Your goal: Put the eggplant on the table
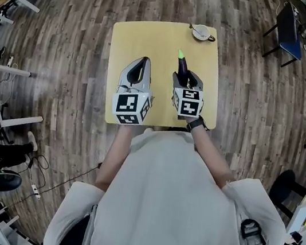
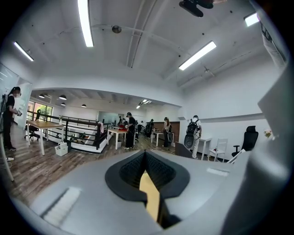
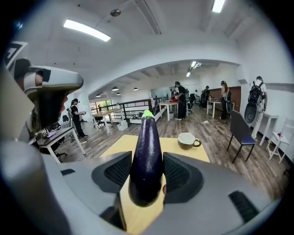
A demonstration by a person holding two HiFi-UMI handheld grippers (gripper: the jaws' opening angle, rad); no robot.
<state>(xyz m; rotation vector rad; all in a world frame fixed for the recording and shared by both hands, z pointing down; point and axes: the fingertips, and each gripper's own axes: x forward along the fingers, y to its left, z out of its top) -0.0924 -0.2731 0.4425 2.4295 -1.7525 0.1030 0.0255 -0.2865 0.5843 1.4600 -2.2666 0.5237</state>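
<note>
The left gripper hovers over the table, jaws pressed together, empty. At its 3 o'clock the right gripper clamps the eggplant over the tabletop, green stem toward 12 o'clock, near a cup.

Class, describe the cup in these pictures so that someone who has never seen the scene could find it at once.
Find the square yellow table on the wooden floor. The cup stands alone near its far edge, beyond the eggplant held in the right gripper. It is the only round, pale, handled thing there.
</note>
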